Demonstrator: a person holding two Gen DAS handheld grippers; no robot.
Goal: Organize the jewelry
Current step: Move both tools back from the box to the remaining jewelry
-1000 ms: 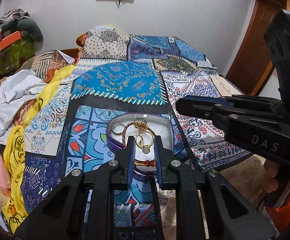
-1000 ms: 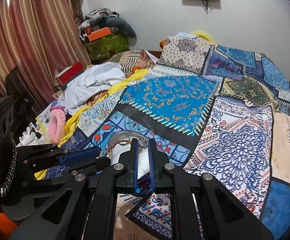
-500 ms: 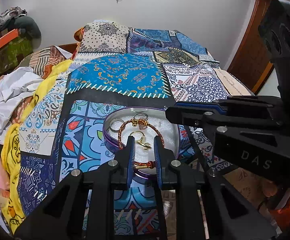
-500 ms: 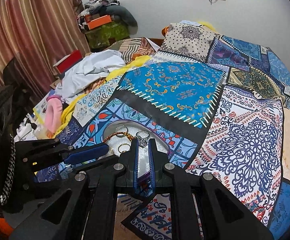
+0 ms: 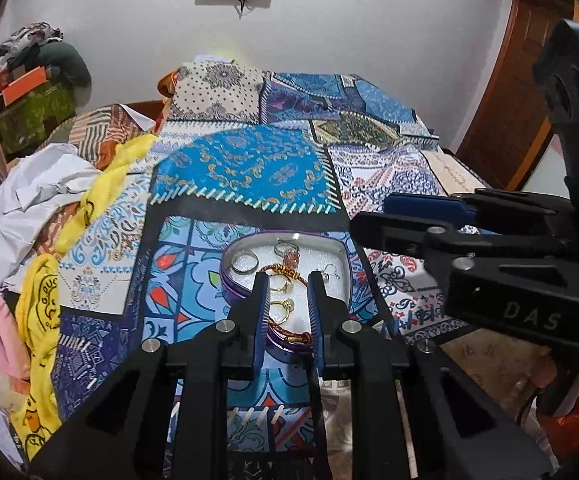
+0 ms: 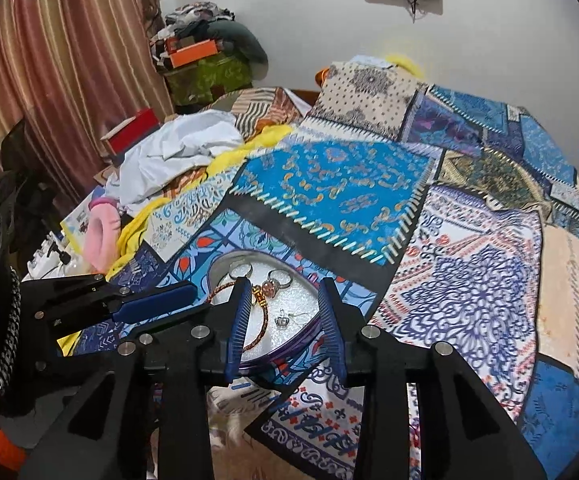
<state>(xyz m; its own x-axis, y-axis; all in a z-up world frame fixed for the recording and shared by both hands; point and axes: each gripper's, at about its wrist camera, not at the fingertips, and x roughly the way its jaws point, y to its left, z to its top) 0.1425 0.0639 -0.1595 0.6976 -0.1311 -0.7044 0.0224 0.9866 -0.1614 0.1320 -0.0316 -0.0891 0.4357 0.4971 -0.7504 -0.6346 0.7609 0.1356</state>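
Purple-rimmed tin sits on the patchwork bedspread under both tools. My left gripper keeps its narrow gap straddling the near rim; I can't tell if it grips. My right gripper, pinched shut before, is opening, empty. Inside: rings, red-gold bracelet, crown charm.

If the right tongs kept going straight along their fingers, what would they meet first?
Probably the jewelry tin on the bedspread: the right tongs, jaws opening and empty, point at its white lining; depth is uncertain.
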